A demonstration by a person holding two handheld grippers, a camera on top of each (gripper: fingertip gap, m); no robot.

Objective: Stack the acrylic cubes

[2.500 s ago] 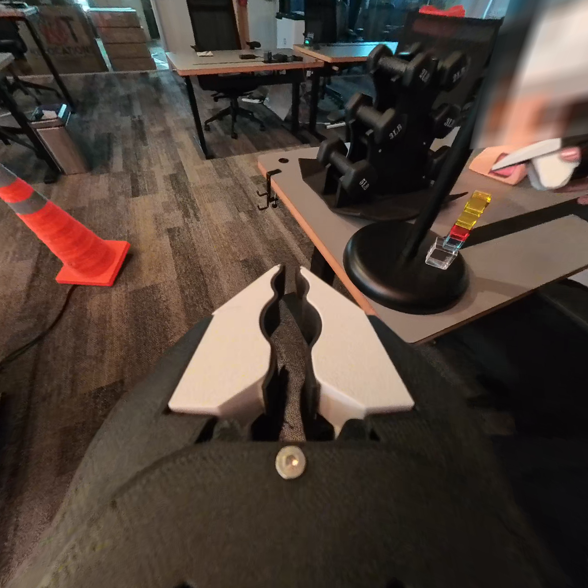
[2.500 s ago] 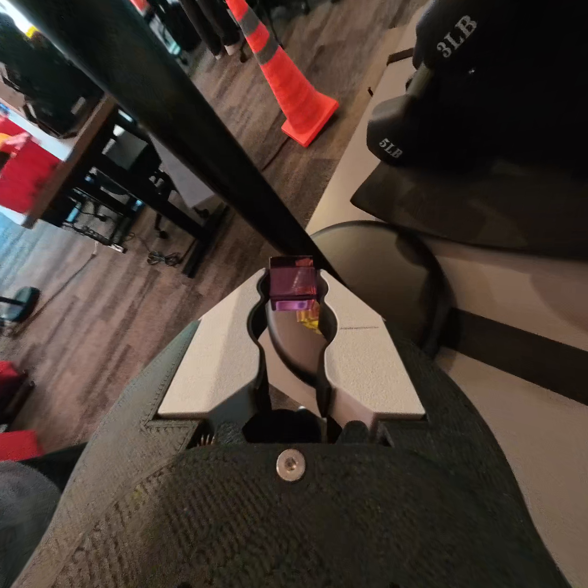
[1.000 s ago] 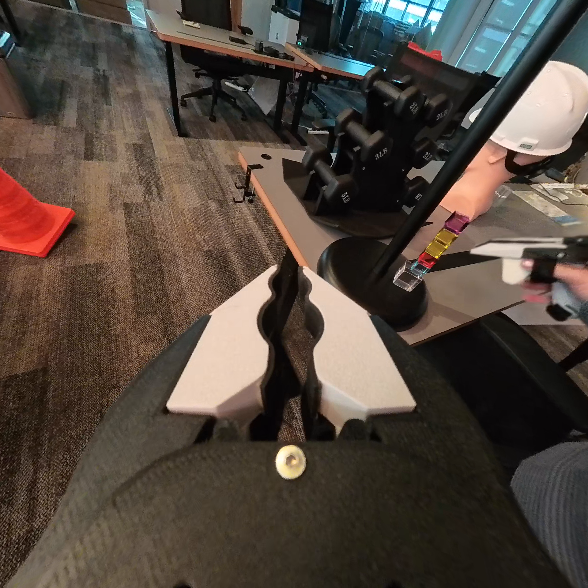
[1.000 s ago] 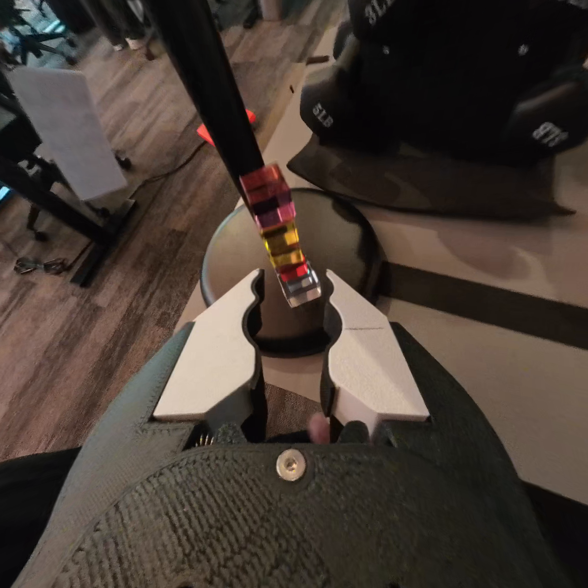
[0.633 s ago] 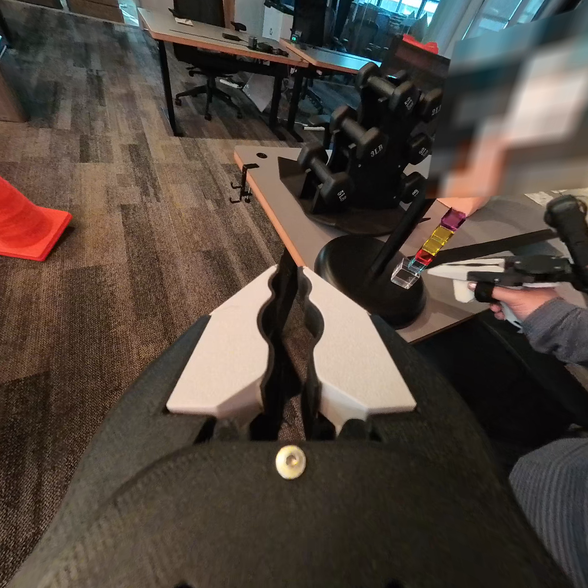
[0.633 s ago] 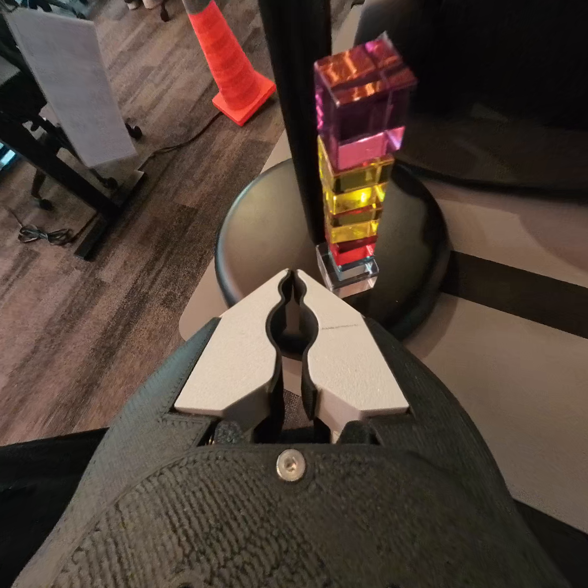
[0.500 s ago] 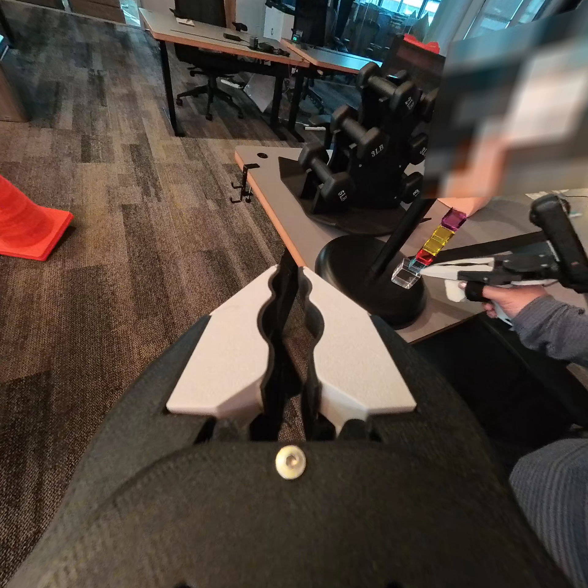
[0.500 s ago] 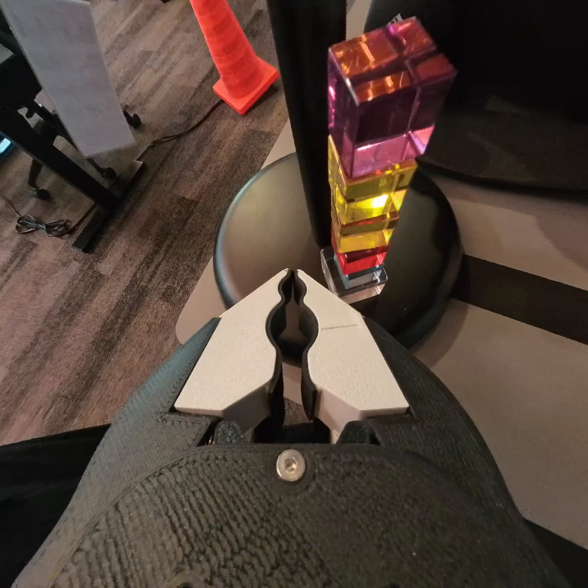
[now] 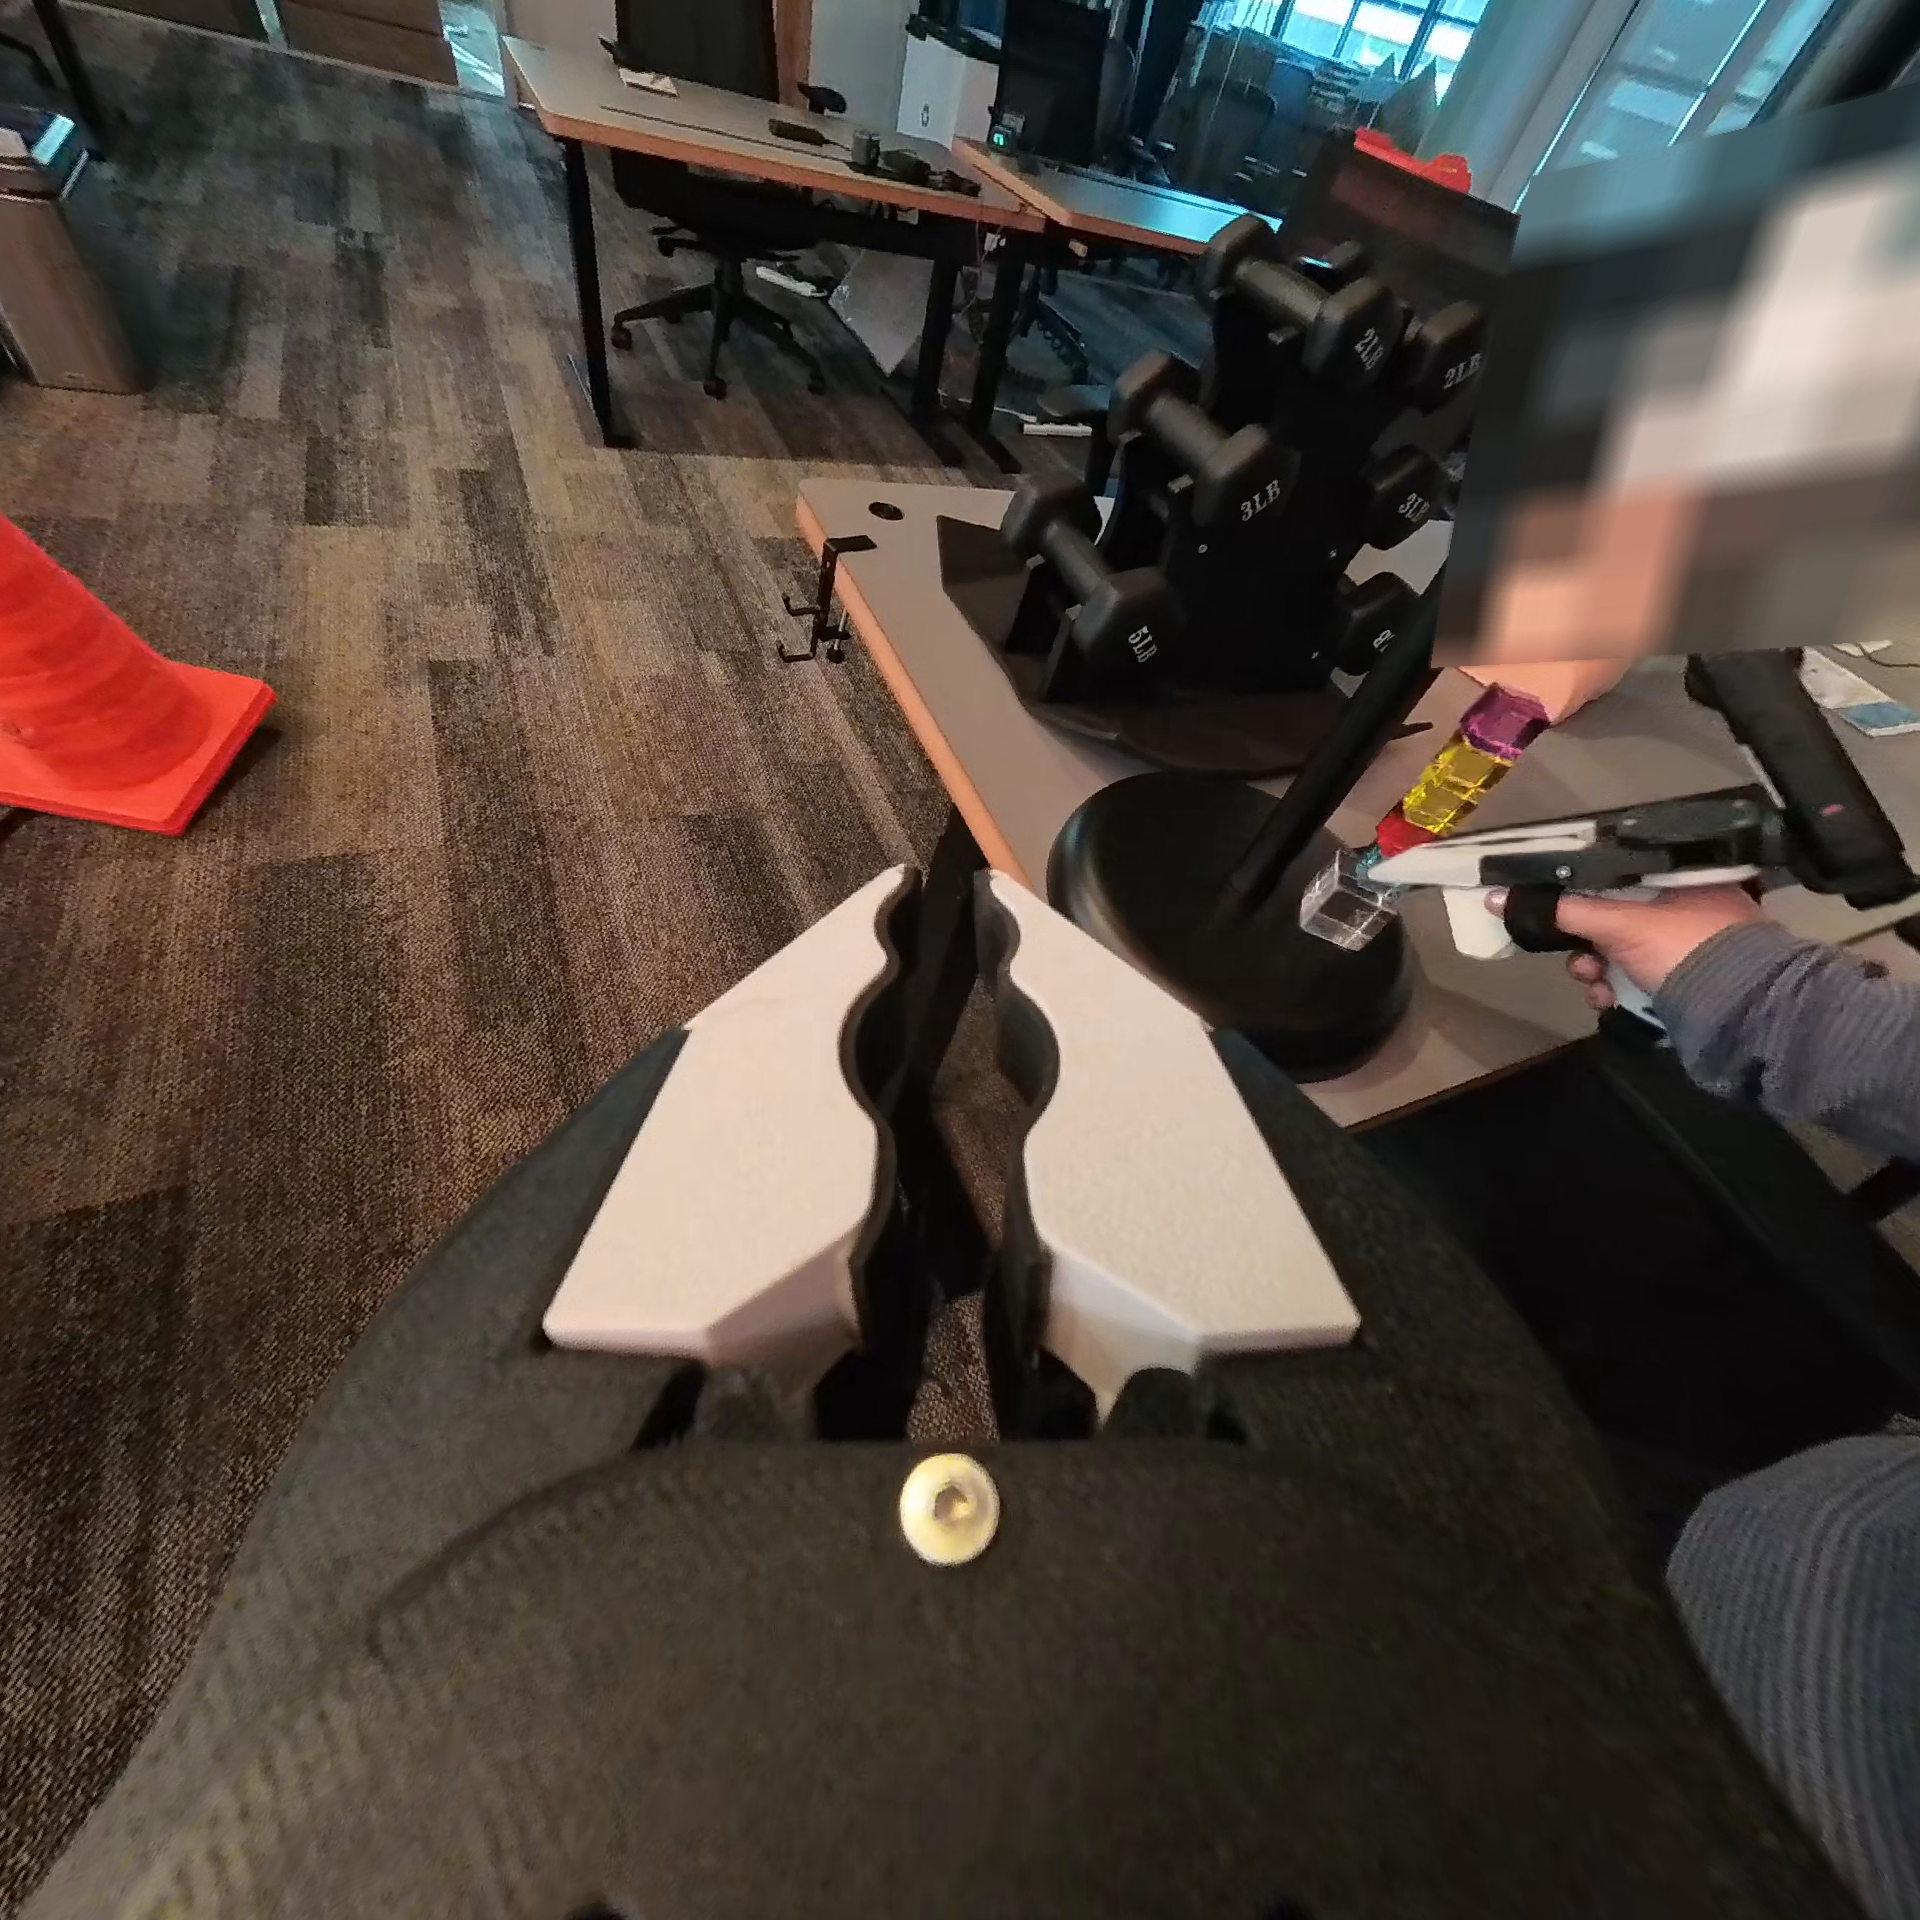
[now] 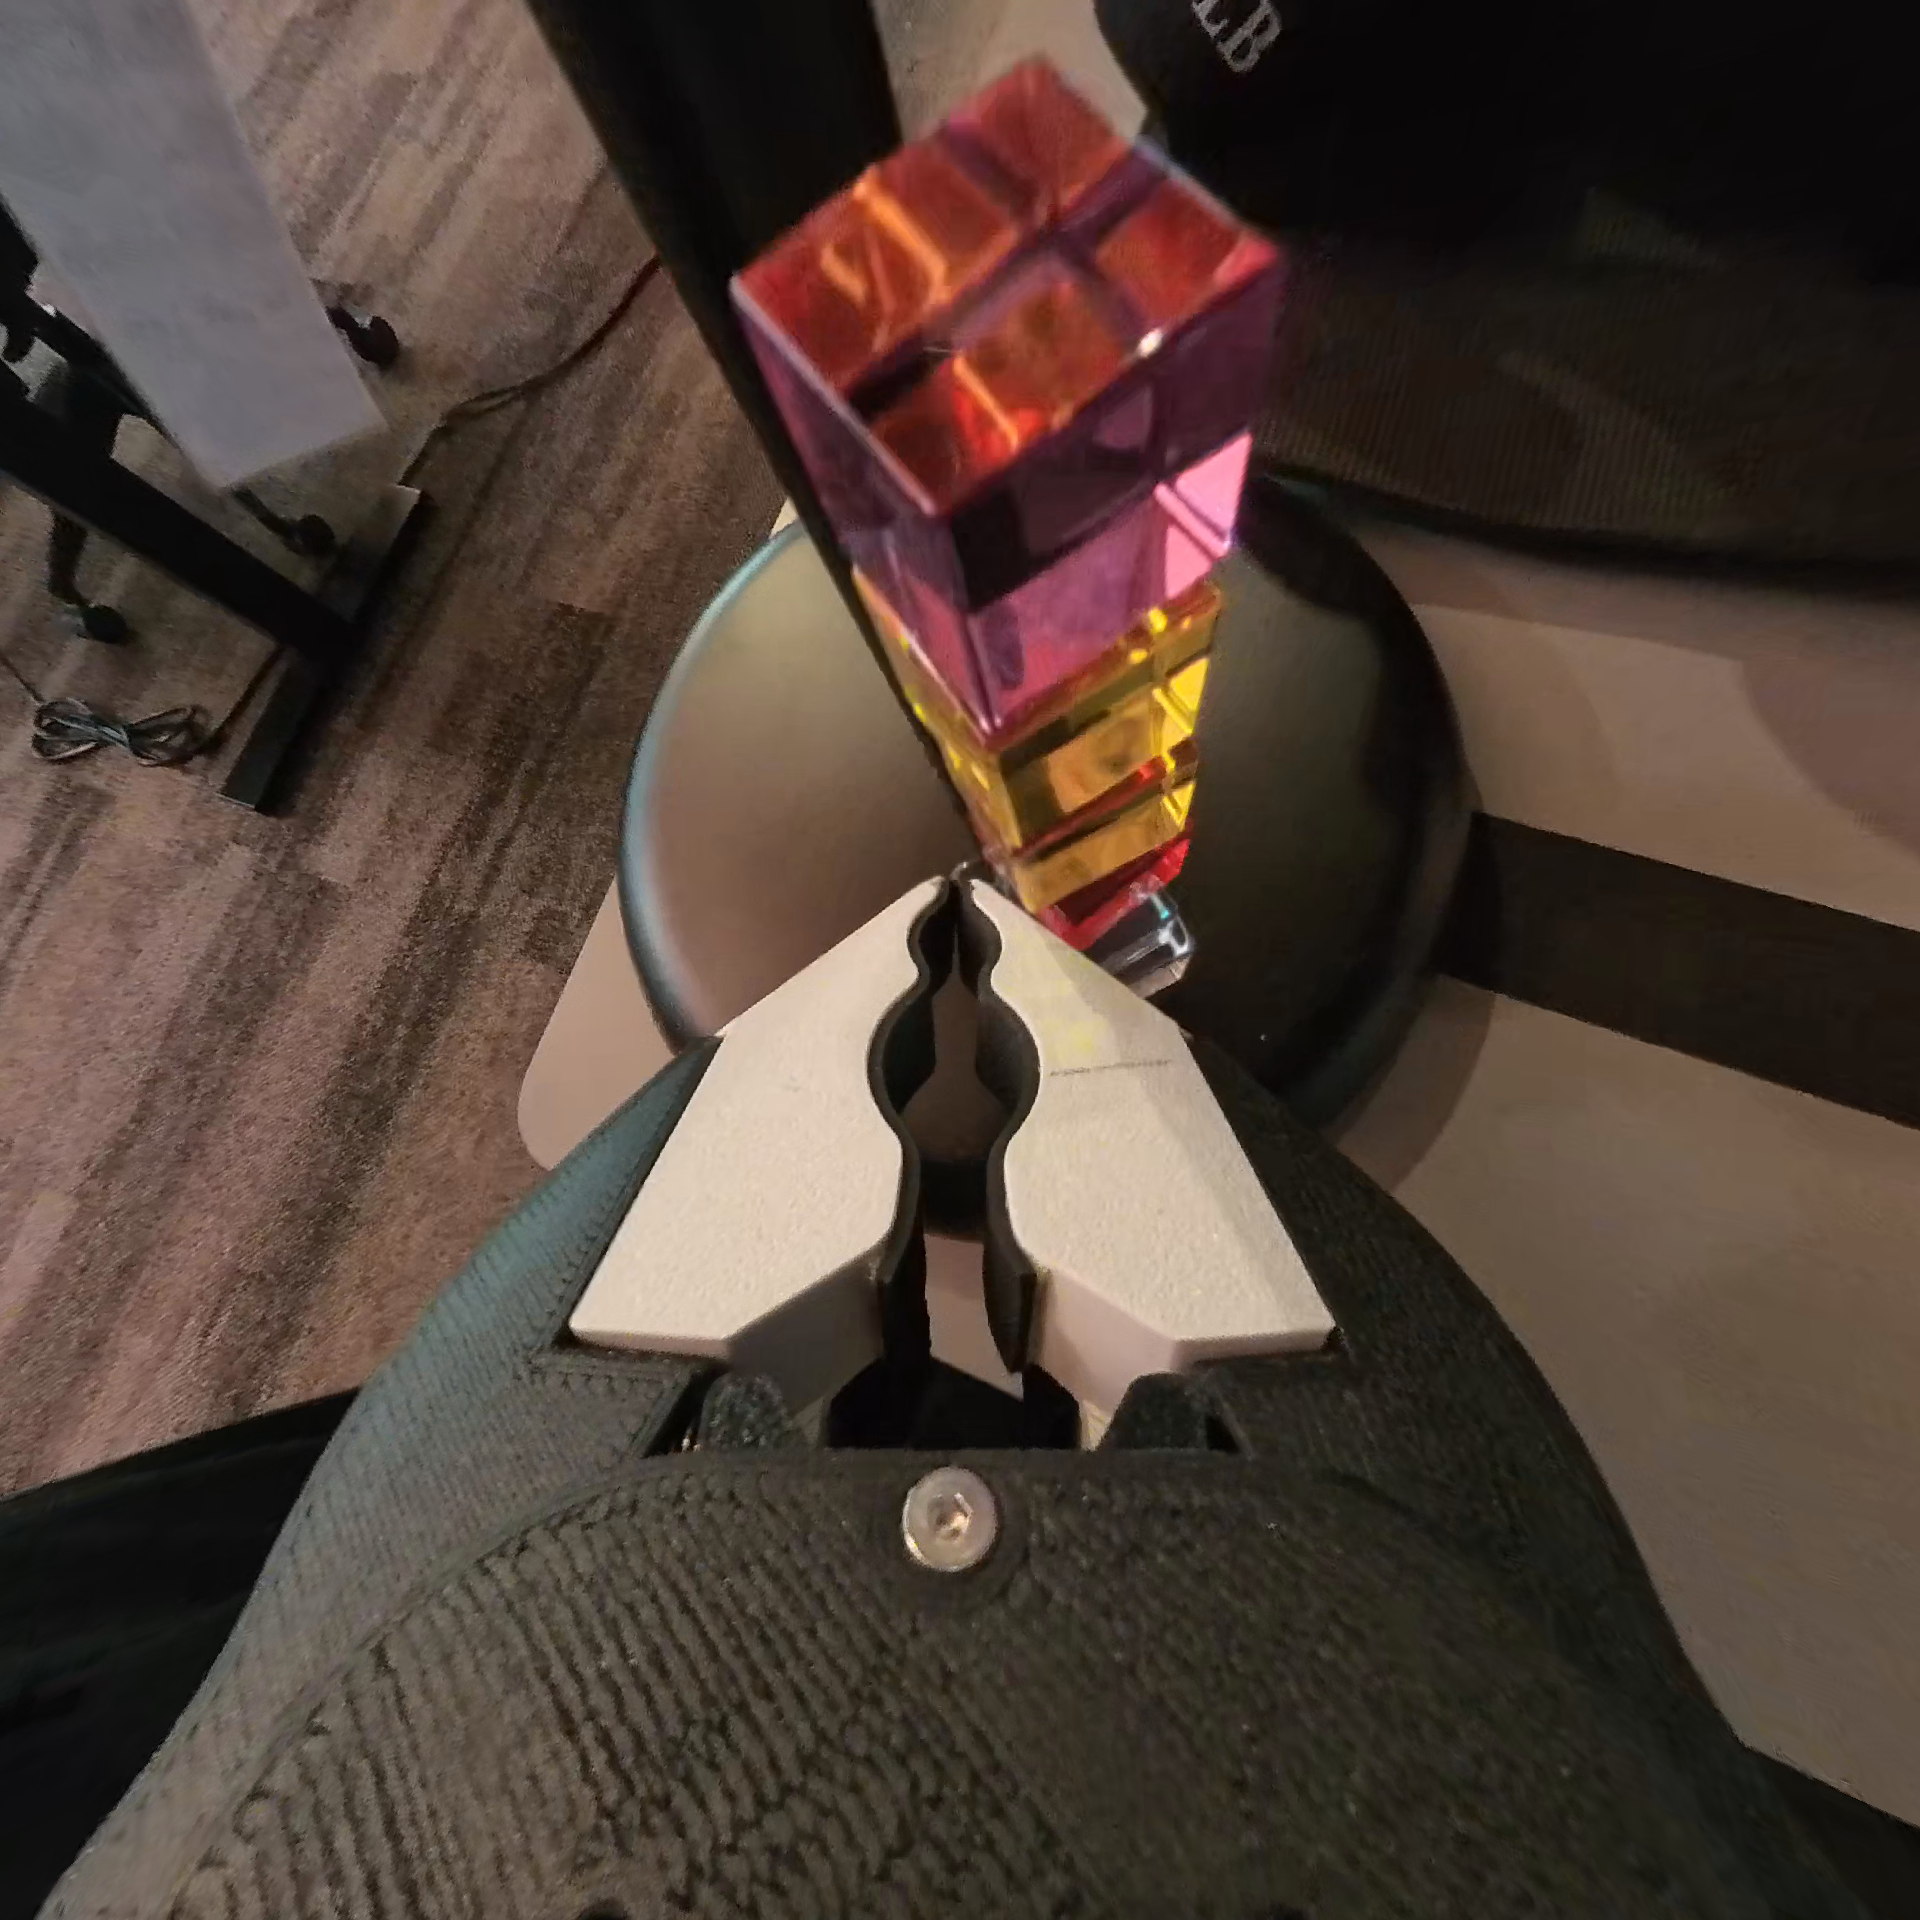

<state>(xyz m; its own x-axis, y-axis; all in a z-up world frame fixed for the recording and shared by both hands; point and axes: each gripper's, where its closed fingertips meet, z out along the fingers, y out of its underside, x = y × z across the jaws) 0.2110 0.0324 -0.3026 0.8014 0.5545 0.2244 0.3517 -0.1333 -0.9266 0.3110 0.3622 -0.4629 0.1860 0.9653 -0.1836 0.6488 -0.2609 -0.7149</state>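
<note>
That stack of clear coloured cubes stands on the round black stand base on the grey table, right by the pole. They look like hard, slick acrylic, loosely stacked (so probably tippy); I'd pinch one cube across flat sides. Right gripper is closed on nothing, tips at the stack's foot. Left gripper is barely parted, empty, off over the carpet.
</note>
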